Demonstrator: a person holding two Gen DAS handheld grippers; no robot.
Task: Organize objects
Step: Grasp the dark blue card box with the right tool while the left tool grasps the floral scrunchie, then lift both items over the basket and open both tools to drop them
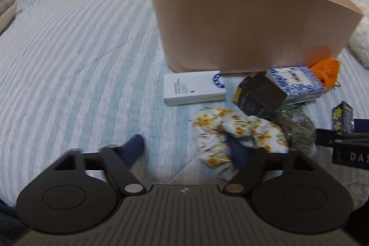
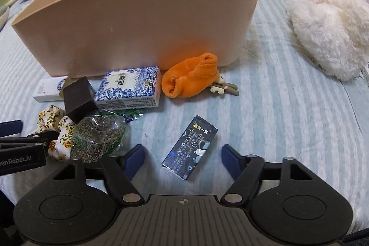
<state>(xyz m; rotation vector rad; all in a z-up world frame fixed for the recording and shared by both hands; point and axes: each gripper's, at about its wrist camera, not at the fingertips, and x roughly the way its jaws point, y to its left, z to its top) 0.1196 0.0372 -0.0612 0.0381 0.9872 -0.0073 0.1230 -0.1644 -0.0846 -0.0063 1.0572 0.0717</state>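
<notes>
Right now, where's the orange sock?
In the right wrist view the orange sock lies on the striped bedspread against the foot of the tan bin, just right of the blue-and-white tissue pack, with a small toy figure beside it.

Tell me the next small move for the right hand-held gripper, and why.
Probably ease the right hand-held gripper forward and close on the dark printed box. Its jaws stand open and empty, the box lies flat on the bedspread between the fingertips, apart from the other clutter, and the tan bin stands just behind.
</notes>
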